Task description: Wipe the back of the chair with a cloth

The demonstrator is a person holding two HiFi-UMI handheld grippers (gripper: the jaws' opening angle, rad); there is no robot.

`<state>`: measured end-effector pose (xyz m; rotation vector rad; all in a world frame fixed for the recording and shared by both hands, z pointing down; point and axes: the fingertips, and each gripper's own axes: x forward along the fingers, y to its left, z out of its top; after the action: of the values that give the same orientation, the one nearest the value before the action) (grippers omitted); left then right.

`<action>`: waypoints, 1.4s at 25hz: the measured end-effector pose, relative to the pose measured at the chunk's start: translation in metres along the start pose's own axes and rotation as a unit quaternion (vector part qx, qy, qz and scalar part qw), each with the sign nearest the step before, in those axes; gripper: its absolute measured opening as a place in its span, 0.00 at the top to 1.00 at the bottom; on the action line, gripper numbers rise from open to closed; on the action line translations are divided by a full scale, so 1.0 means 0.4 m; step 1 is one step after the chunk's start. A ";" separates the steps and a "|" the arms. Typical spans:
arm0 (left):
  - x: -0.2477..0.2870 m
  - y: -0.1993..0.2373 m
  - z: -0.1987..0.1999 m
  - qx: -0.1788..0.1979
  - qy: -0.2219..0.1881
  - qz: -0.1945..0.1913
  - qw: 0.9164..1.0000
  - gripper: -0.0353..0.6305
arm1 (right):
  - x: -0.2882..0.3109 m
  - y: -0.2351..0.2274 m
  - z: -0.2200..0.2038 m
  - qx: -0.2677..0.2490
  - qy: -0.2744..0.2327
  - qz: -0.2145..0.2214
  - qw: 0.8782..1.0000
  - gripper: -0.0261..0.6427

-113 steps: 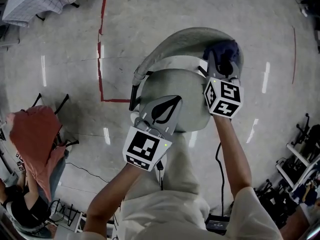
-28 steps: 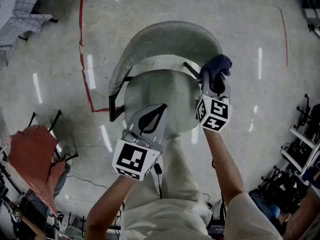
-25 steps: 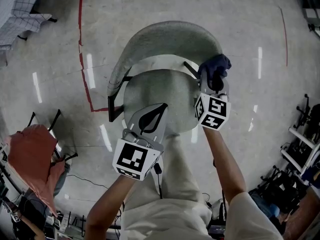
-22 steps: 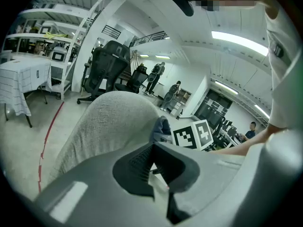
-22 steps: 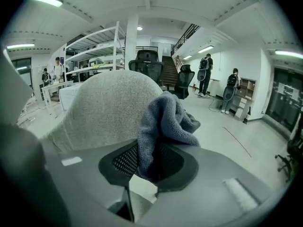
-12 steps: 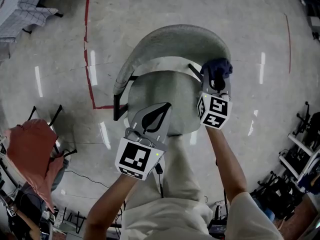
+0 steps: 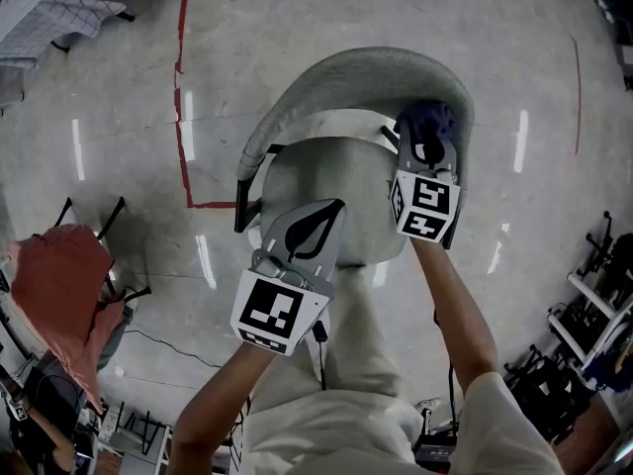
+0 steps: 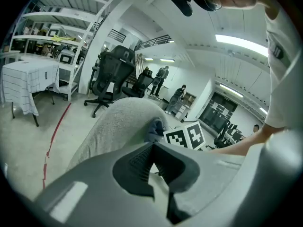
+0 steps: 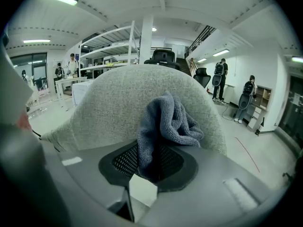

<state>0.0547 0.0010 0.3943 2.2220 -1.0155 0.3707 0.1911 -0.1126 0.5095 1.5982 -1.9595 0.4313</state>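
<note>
The chair has a curved grey fabric back [image 7: 361,72] and a grey seat [image 7: 341,171]. My right gripper [image 7: 428,146] is shut on a dark blue cloth [image 7: 425,119], which is pressed against the inner face of the back near its right end. In the right gripper view the bunched cloth [image 9: 168,119] hangs from the shut right gripper [image 9: 154,162] in front of the chair back [image 9: 113,108]. My left gripper [image 7: 332,209] hovers over the seat's front, shut and empty. In the left gripper view, the shut left gripper [image 8: 152,148] faces the chair back [image 8: 118,124] and cloth [image 8: 154,129].
A red tape line [image 7: 183,67] runs on the floor left of the chair. A person sits by a red garment [image 7: 59,285] at lower left. A table with a checked cloth [image 7: 49,3] stands upper left, equipment stands [image 7: 588,305] at right. Office chairs [image 8: 111,74] stand beyond.
My right gripper has carried the cloth from the outer right end of the chair back onto the back's inner face. The left gripper has stayed over the seat.
</note>
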 end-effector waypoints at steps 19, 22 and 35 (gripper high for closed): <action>-0.067 0.065 0.003 -0.012 -0.012 0.024 1.000 0.95 | 0.060 0.130 0.054 -0.007 -0.004 0.033 0.999 0.80; -0.073 0.075 0.007 -0.013 -0.015 0.026 0.999 0.95 | 0.069 0.167 0.070 -0.010 -0.007 0.049 0.999 0.80; -0.121 0.123 0.000 -0.023 -0.022 0.039 0.999 0.95 | 0.085 0.308 0.107 -0.008 -0.012 0.090 0.996 0.80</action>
<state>-0.0143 0.0048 0.3924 2.1626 -1.1264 0.3301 0.0582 -0.1349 0.5091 1.4281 -2.1276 0.4674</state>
